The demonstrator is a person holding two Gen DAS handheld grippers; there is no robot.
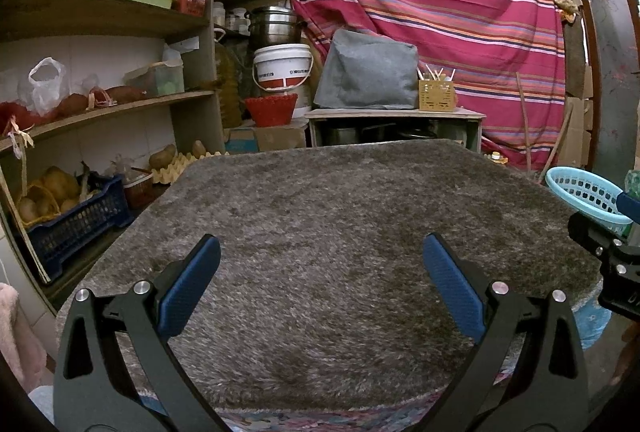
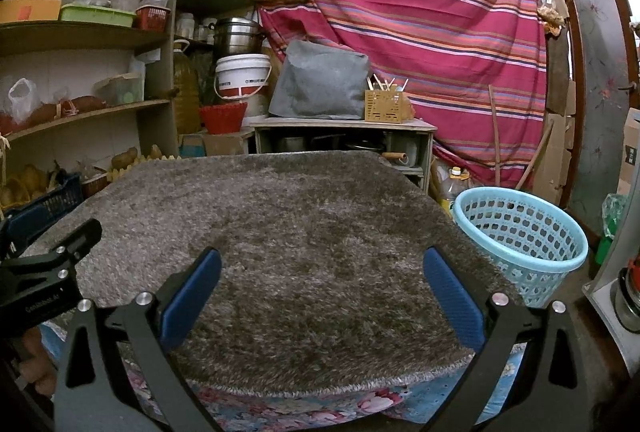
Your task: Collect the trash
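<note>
A light blue plastic basket (image 2: 520, 232) stands on the floor just past the right edge of a table covered with a shaggy grey-brown rug (image 2: 288, 232); in the left wrist view the basket (image 1: 584, 194) shows only in part at the far right. No trash shows on the rug (image 1: 328, 232). My left gripper (image 1: 322, 248) hovers open over the near part of the rug, nothing between its blue pads. My right gripper (image 2: 322, 258) is open too, above the rug's near right part, left of the basket. Each gripper's black body edges into the other's view.
Wooden shelves (image 1: 108, 104) with bags, crates and potatoes line the left. A low cabinet (image 2: 344, 136) with a grey cushion (image 2: 320, 84) and a white bucket (image 2: 242, 74) stands behind the table. A striped red cloth (image 2: 400, 12) hangs at the back. A green bag (image 2: 614, 216) lies right of the basket.
</note>
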